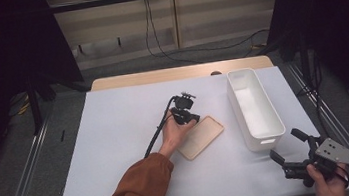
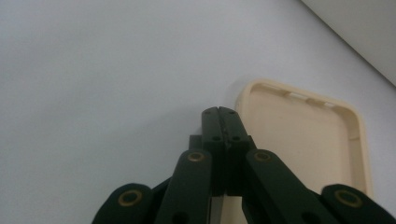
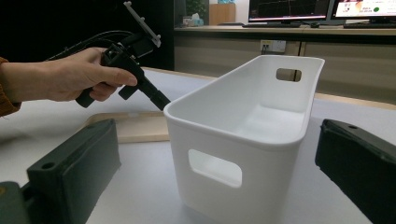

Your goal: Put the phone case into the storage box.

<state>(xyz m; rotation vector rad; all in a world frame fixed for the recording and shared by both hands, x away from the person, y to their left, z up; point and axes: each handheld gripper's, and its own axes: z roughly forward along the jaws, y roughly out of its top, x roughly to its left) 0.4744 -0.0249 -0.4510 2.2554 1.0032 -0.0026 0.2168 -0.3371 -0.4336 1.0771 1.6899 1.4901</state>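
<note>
**Inspector:** State the position of the beige lid (image 1: 200,136).

**Assistant:** It lies flat on the white table cover (image 1: 116,135) near the middle, just left of the white bin (image 1: 255,107).

**Inspector:** And the left gripper (image 1: 191,120)?

**Assistant:** Jaws pressed together, nothing between them. In the left gripper view, the tips point down at the lid's (image 2: 303,135) far-left corner, just beside its raised rim; whether they touch it cannot be told.

**Inspector:** The right gripper (image 1: 285,146)?

**Assistant:** Held at the near right corner of the table, jaws spread wide and empty. It faces the bin's (image 3: 243,135) near end, well apart from the lid (image 3: 135,126).
</note>
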